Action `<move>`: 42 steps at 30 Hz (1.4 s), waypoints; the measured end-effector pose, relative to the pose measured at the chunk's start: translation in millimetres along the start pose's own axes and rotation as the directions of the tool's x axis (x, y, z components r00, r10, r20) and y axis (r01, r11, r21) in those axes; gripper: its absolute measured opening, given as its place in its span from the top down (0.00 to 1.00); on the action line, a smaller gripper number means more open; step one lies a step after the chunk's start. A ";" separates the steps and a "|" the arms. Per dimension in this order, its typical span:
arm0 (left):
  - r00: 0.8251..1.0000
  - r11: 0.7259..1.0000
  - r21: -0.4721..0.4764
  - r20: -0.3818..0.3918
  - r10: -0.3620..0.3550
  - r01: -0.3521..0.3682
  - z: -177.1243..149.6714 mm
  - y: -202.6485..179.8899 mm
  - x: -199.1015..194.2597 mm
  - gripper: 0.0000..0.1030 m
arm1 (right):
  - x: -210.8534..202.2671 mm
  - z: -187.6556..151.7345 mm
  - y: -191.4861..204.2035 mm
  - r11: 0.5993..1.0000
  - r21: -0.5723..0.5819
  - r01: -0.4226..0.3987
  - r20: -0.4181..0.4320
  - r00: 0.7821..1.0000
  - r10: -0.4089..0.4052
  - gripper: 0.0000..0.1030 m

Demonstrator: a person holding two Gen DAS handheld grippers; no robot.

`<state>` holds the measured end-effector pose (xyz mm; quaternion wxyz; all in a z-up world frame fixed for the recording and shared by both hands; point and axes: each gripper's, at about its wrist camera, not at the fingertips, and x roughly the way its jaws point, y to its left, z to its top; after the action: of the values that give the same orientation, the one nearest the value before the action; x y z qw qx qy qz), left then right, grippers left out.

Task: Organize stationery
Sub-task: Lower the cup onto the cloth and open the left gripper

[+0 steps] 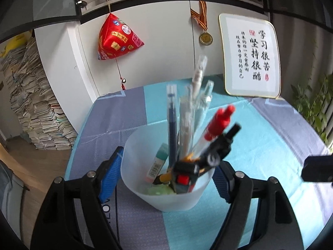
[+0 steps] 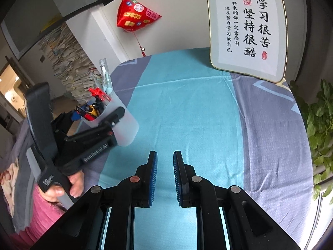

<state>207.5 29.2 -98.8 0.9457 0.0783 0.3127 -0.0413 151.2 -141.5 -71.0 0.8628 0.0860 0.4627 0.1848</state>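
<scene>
A translucent white cup (image 1: 166, 198) stands on the blue and grey tablecloth (image 1: 260, 145). It holds a blue pen (image 1: 171, 114), a red-capped pen (image 1: 220, 120), pale pens, a green eraser (image 1: 158, 162) and a black tool (image 1: 218, 150). My left gripper (image 1: 168, 160) is open, its blue pads flanking the cup's rim. From the right wrist view the cup (image 2: 124, 129) sits at the left with the left gripper (image 2: 96, 112) around it, held by a hand (image 2: 62, 187). My right gripper (image 2: 165, 155) hovers over bare cloth, its pads nearly together with nothing between them.
A framed calligraphy panel (image 1: 249, 56) leans on the wall at the table's far right. A red pyramid ornament (image 1: 118, 39) and a medal (image 1: 206, 38) hang on the cabinet. Book stacks (image 1: 37, 104) rise left of the table, and a plant (image 2: 320, 125) stands right.
</scene>
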 end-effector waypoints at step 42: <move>0.997 0.994 0.091 0.033 -0.071 0.068 36.5 -102.5 10.7 0.32 | 9.9 1.5 -82.2 0.984 0.127 0.125 0.056 0.990 -0.133 0.85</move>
<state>224.3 -78.4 -88.8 0.9448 0.1091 0.2957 -0.0896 177.1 -212.9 -104.0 0.8803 0.1149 0.4500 0.0967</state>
